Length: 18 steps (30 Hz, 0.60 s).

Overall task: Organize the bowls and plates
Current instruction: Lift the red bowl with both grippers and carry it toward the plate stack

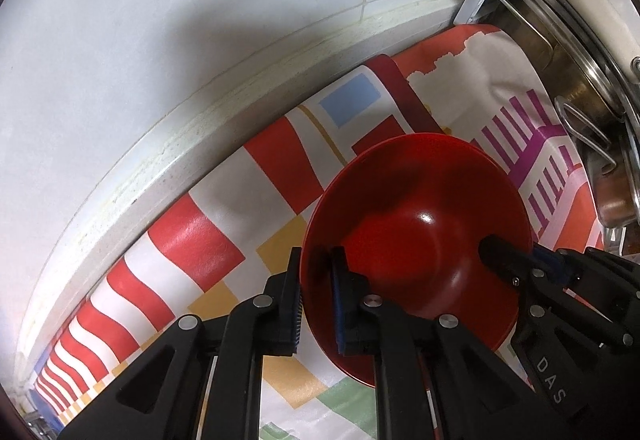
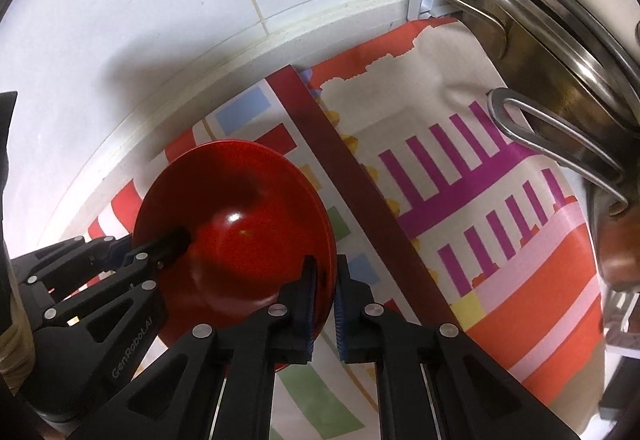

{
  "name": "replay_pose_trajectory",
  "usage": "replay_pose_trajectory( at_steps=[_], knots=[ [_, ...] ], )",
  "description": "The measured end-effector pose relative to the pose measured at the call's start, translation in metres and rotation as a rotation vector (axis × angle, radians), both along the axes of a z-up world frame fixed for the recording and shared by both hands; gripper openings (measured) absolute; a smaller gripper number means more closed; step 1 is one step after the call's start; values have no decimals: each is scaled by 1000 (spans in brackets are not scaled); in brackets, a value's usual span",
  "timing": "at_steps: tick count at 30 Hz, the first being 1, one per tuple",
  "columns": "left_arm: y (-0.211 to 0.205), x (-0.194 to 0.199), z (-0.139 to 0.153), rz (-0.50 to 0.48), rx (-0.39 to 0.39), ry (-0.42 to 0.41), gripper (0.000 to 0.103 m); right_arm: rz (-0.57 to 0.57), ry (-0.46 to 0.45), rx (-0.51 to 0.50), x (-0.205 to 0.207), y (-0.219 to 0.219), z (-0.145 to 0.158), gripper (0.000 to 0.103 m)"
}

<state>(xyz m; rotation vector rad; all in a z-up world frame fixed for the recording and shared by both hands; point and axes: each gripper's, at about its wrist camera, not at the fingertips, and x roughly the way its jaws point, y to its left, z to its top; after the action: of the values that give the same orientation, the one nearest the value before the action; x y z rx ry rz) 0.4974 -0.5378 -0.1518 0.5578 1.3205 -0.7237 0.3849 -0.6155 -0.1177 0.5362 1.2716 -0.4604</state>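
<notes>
While the red bowl (image 1: 416, 212) sits on the patterned cloth (image 1: 224, 208) over the surface, the left gripper (image 1: 316, 300) clenches its left rim between both fingers, and the right gripper (image 2: 325, 304) grasps the opposite rim likewise.

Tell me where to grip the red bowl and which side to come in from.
Grip the red bowl by its thin rim, from above, one finger inside and one outside the flared wall. The left gripper and right gripper already pinch opposite rims this way. The bowl sits upright on the patterned cloth.
</notes>
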Motion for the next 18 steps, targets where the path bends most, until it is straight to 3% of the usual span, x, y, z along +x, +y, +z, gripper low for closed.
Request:
replay_pose_trajectory(
  at_steps=[8,18],
  knots=[
    [13,-7,15,-6,-21,-19,14,9,-18,-3,-4,9,16,9],
    [49,-27,59,17,-61,-62,14,52,-67,-39,-15,27,50,9]
  ],
)
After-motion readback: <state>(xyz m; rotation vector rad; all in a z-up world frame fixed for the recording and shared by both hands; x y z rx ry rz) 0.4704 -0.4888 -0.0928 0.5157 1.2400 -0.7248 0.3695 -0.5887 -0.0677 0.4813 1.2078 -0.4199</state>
